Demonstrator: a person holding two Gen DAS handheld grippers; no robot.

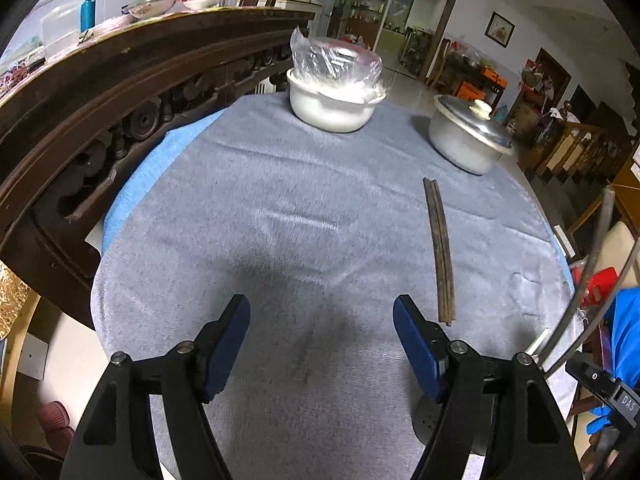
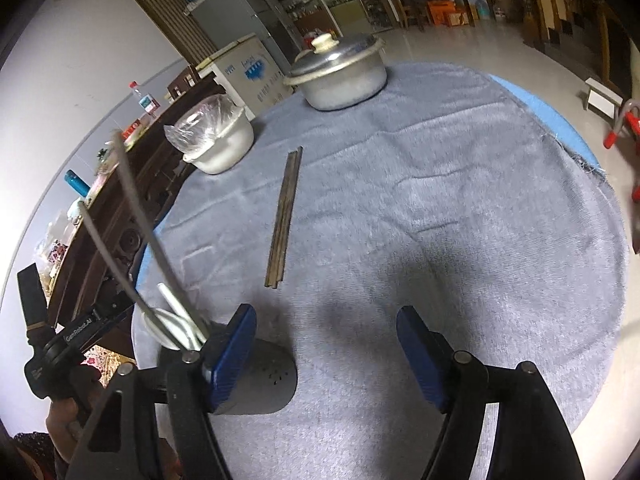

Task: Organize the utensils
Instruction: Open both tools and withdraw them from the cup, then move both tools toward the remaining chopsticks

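A pair of dark wooden chopsticks (image 1: 439,251) lies side by side on the grey cloth, just right of my open, empty left gripper (image 1: 321,312). In the right wrist view the chopsticks (image 2: 285,216) lie ahead and left of my open, empty right gripper (image 2: 326,322). A grey perforated utensil holder (image 2: 260,378) stands at the near edge beside the right gripper's left finger, with several long metal handles (image 2: 132,216) and a white utensil (image 2: 170,322) sticking out. The holder also shows in the left wrist view (image 1: 430,420), low behind the right finger.
A white pot covered with plastic film (image 1: 334,94) and a lidded metal pot (image 1: 468,136) stand at the far side of the round table (image 1: 260,208). A dark carved wooden sideboard (image 1: 100,120) runs along the left. Chairs and a red stool (image 1: 600,284) are to the right.
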